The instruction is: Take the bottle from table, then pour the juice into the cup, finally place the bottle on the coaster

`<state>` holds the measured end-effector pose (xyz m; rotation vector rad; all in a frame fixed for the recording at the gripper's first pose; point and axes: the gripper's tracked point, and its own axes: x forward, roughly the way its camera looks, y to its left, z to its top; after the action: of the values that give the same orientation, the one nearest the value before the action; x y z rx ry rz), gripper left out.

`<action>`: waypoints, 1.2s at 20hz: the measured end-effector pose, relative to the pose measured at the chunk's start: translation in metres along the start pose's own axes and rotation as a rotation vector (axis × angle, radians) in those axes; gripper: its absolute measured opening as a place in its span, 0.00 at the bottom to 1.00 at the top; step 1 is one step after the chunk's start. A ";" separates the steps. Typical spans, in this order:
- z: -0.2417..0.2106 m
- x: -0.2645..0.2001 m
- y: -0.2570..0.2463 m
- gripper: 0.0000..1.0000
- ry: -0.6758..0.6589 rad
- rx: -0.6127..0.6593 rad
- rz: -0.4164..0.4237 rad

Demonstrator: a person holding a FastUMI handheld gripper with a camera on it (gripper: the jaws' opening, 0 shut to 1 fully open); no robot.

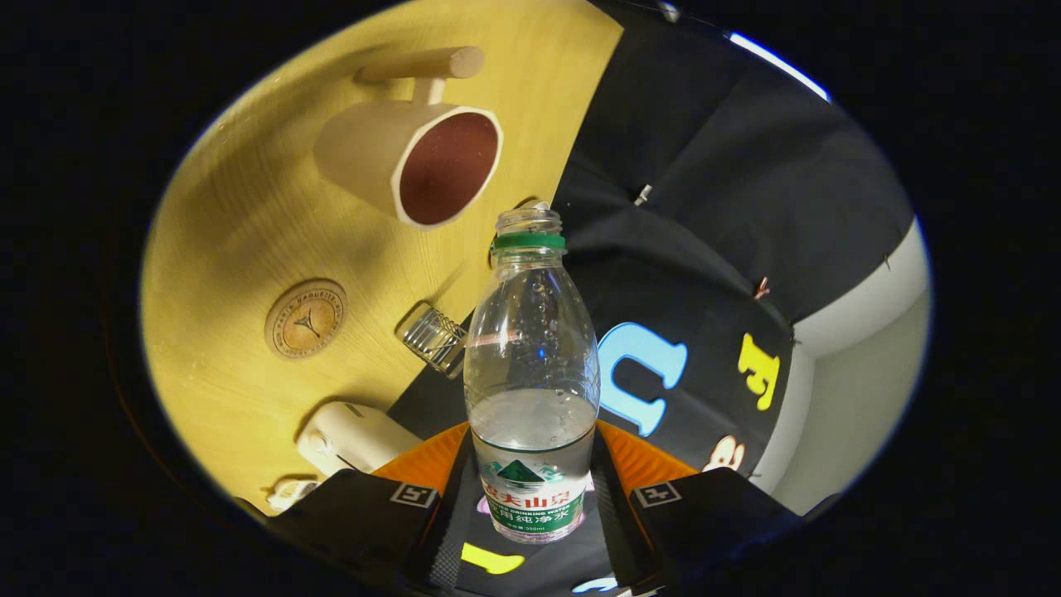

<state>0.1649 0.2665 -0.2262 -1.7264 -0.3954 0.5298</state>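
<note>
The gripper (530,497) is clamped on the bottle (531,365) low on its labelled body, both fingers pressing its sides, likely so the uncapped neck stays free for pouring. The bottle's long axis runs forward along the fingers, its mouth pointing toward the cup (412,162), with the coaster (306,318) beside on the table (240,224).

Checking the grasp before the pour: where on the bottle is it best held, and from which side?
Low on the body, at the label band, square from the side: the bottle is straight-walled there and narrows toward its open neck. The gripper has both fingers pressed on that band, leaving the mouth free toward the cup.
</note>
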 end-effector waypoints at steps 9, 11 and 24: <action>0.024 -0.012 0.018 0.71 0.029 0.723 0.032; 0.028 -0.013 0.010 0.71 0.009 0.887 0.019; 0.003 0.011 -0.036 0.73 -0.191 1.910 -0.072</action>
<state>0.1734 0.2831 -0.1928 0.1777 0.0337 0.6365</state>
